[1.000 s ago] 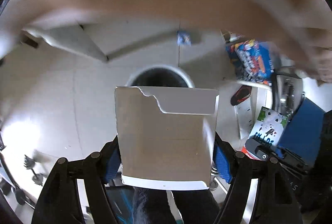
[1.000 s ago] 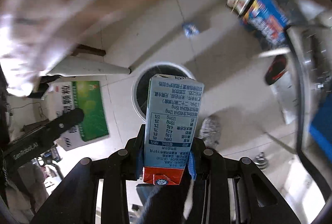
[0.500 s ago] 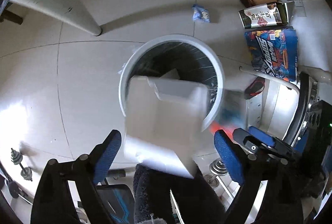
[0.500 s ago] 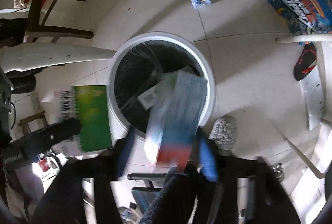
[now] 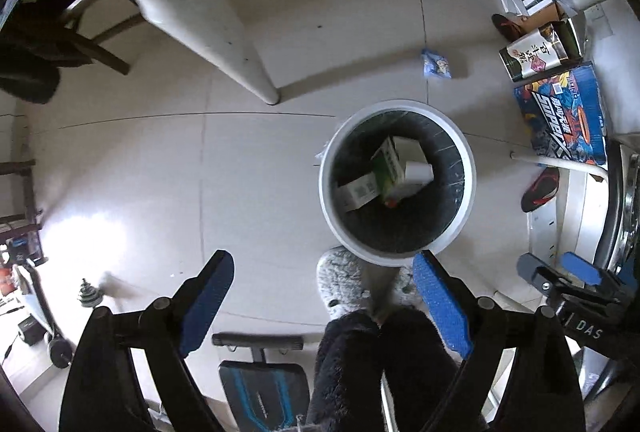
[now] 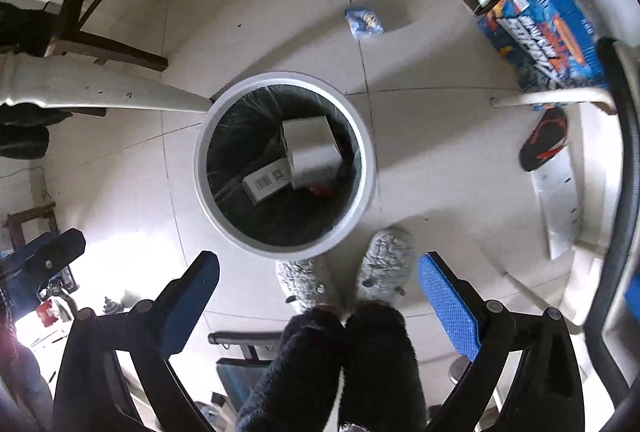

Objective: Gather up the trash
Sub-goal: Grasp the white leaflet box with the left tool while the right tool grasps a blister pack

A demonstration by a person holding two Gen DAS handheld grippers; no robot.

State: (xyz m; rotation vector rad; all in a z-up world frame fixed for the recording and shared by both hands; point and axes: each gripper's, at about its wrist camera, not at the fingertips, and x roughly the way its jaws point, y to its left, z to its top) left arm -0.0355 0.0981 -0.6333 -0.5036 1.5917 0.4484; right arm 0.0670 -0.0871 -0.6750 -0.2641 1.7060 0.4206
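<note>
Below, both grippers hung empty: left gripper (image 5: 322,296) spread wide, right gripper (image 6: 318,296) opening. Boxes (image 6: 310,144) lay inside the bin (image 6: 362,152) (black-lined), frame centre.

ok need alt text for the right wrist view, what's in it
Looking straight down, the right gripper, jaws opening and empty, hangs over a round white bin with a black liner holding boxes. A blue wrapper lies on the tiled floor beyond.
</note>
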